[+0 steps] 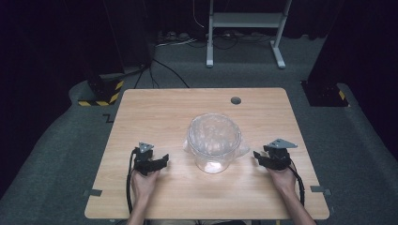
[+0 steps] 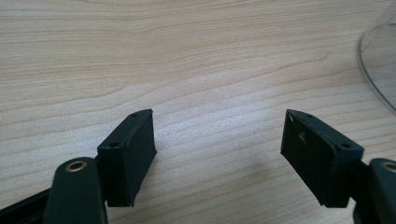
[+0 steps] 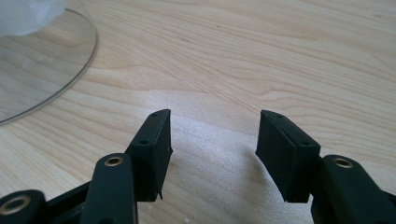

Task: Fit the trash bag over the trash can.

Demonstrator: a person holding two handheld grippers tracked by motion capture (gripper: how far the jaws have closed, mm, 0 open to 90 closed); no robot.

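A clear glass bowl [image 1: 214, 142] sits mid-table [image 1: 155, 108] with thin crinkled plastic bunched inside and spilling under it. The left gripper [image 1: 159, 161] and right gripper [image 1: 261, 156] rest on the wood either side of it, jaws apart and empty. The bowl looks rigid, slippery and breakable, so I'd pinch its rim from both sides; the plastic seems featherlight.

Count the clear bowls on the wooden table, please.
1. The clear, round plastic bowl stands at the middle of the light wooden table, between the left gripper and the right gripper.
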